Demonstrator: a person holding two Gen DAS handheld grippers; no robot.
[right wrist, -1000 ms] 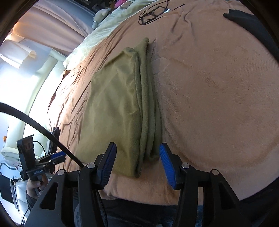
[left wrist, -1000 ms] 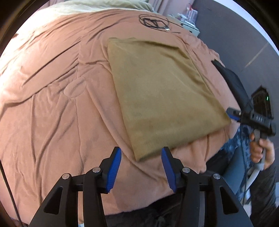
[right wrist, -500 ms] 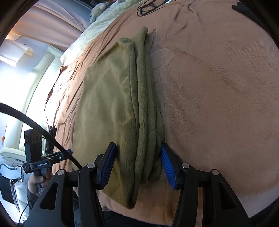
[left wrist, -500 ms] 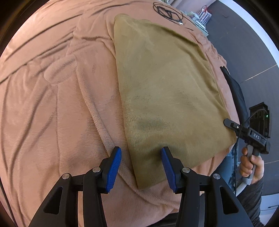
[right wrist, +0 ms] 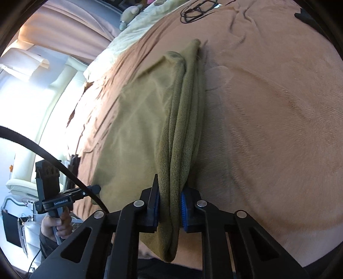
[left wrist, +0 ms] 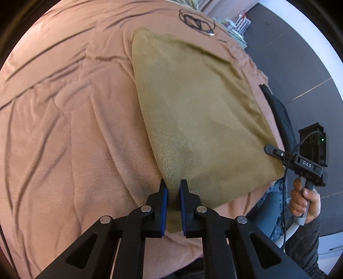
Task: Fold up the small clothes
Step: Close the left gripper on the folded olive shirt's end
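An olive-green folded garment point(left wrist: 193, 107) lies flat on a pinkish-brown blanket point(left wrist: 64, 128). My left gripper point(left wrist: 172, 185) has its jaws closing on the garment's near left corner, and the blue pads pinch the cloth. In the right wrist view the same garment point(right wrist: 133, 128) shows its stacked folded edge. My right gripper point(right wrist: 169, 190) has its jaws closing on that thick edge at the near right corner, with the layers squeezed between the pads. Each view also shows the other gripper, the right gripper point(left wrist: 270, 148) and the left gripper point(right wrist: 96, 188), at the garment's near edge.
A coiled black cable point(left wrist: 195, 20) lies on the blanket beyond the garment. A black item point(left wrist: 278, 111) hangs at the bed's right edge. A person's hand point(left wrist: 304, 199) holds the right gripper's handle. Pale bedding and a soft toy point(right wrist: 128, 15) lie at the far end.
Both grippers went from open beside the garment's near corners to pinched on them. The left one came forward and down onto its corner; the right one barely moved.
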